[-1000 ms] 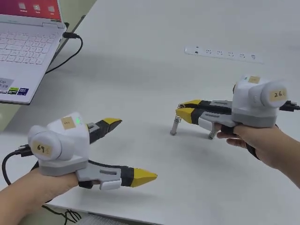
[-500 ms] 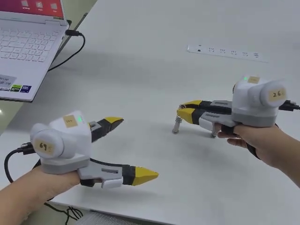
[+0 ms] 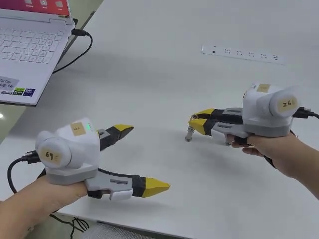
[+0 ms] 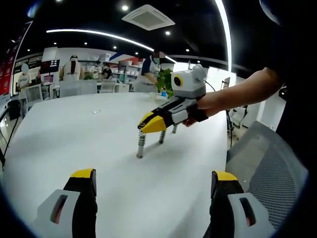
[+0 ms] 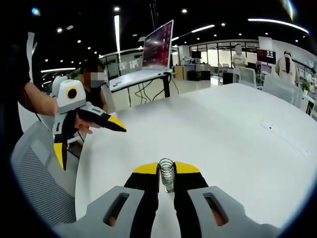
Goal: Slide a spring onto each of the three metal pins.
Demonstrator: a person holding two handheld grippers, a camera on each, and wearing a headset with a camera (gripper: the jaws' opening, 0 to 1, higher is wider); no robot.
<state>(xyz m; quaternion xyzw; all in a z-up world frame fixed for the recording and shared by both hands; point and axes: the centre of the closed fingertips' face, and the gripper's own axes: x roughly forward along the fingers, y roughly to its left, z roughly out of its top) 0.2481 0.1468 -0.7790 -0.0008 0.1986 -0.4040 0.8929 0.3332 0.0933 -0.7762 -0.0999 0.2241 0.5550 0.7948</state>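
Now the spring (image 5: 167, 176) sits clamped between right gripper (image 3: 195, 121) jaws — left gripper (image 4: 154, 175) jaws apart.

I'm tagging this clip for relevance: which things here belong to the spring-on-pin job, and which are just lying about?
Job in hand:
spring, gripped in the shut right claw
metal pins
left claw, open

Lying about:
laptop
cable plugged into it
power strip

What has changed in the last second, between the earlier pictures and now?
The right hand-held gripper, shut on the spring, seems to have sunk a little, pushing it lower on the pin. Nothing was released. The left hand-held gripper stays open and idle; the pin has not moved.
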